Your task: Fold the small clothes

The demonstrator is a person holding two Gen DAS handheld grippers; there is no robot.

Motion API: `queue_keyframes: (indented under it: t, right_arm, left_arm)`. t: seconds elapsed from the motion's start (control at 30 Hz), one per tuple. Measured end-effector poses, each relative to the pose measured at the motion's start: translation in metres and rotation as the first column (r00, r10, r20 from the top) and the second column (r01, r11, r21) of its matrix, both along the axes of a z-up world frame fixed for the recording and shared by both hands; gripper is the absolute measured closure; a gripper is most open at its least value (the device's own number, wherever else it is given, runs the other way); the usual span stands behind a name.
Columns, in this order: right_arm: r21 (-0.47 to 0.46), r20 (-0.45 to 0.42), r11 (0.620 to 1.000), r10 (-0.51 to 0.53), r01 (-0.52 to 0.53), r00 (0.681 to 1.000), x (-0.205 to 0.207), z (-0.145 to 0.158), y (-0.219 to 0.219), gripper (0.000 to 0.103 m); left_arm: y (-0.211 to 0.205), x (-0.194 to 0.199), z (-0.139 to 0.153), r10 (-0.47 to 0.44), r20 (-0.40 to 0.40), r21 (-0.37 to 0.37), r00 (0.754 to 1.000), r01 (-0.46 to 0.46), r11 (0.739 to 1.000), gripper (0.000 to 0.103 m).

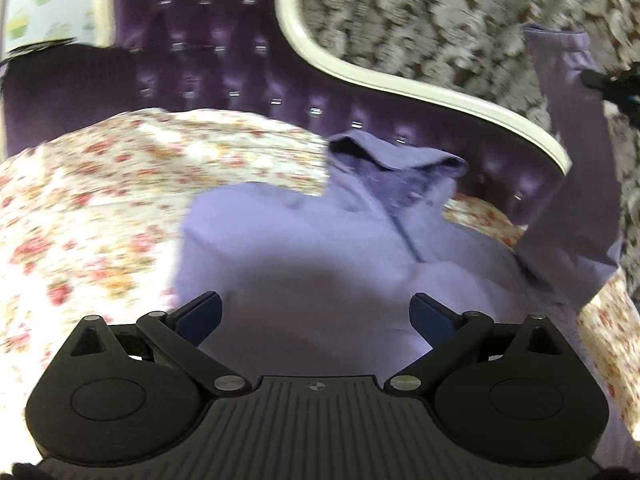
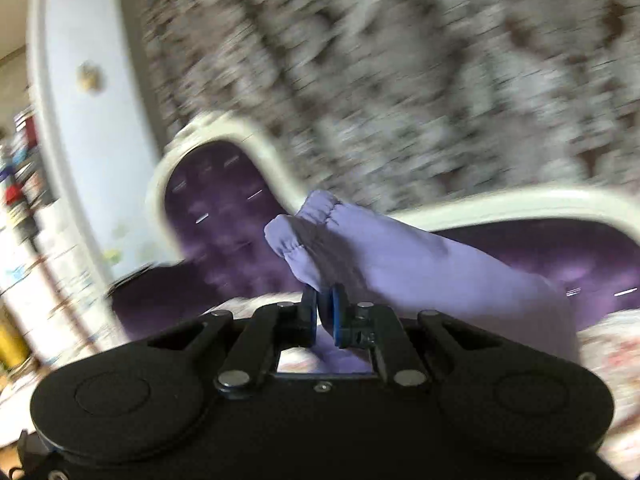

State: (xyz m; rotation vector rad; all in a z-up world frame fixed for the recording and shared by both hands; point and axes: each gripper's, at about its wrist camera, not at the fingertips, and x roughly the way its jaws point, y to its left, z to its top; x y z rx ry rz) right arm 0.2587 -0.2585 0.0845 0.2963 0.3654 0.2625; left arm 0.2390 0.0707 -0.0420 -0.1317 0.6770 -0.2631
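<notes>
On the floral bedspread (image 1: 88, 200), a small lilac hooded top (image 1: 320, 248) lies spread flat, hood toward the purple tufted headboard (image 1: 224, 80). Left gripper (image 1: 316, 316) hovers low over the torso, jaws wide apart, holding nothing. Right gripper (image 2: 324, 316) is clamped on the sleeve (image 2: 384, 252) near its gathered cuff; left view shows that sleeve (image 1: 576, 184) lifted up off the bed at the right. Judgement: folding barely begun, this sleeve fold under way; other sleeve's state unclear, body folds all remain. Bedspread is open to the garment's left; headboard sits just behind the hood, so there is little room that way. Both views motion-blurred.
</notes>
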Motion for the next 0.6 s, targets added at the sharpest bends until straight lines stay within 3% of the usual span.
queue_keyframes:
  t: [0.27, 0.43, 0.5, 0.57, 0.6]
  right_arm:
    - [-0.035, -0.138, 0.975, 0.214, -0.221, 0.967, 0.027, -0.086, 0.137, 0.088]
    - [-0.063, -0.236, 0.954, 0.271, -0.293, 0.933, 0.017, -0.137, 0.178, 0.079]
    - [-0.055, -0.261, 0.939, 0.315, -0.340, 0.912, 0.011, -0.146, 0.185, 0.058]
    - [-0.025, -0.263, 0.923, 0.364, -0.383, 0.893, 0.001, -0.147, 0.180, 0.043]
    - [-0.026, -0.254, 0.921, 0.369, -0.388, 0.894, -0.006, -0.145, 0.177, 0.041]
  left_arm:
    - [0.063, -0.009, -0.001, 0.134, -0.027, -0.022, 0.991, -0.135, 0.991, 0.002]
    - [0.088, -0.011, -0.003, 0.193, -0.049, -0.048, 0.980, -0.195, 0.980, 0.002]
    - [0.093, -0.011, 0.000, 0.205, -0.048, -0.052, 0.978, -0.207, 0.977, 0.002]
    - [0.094, -0.011, 0.005, 0.207, -0.036, -0.049, 0.978, -0.208, 0.977, 0.002]
    - [0.093, -0.010, 0.008, 0.204, -0.027, -0.048, 0.979, -0.205, 0.977, 0.002]
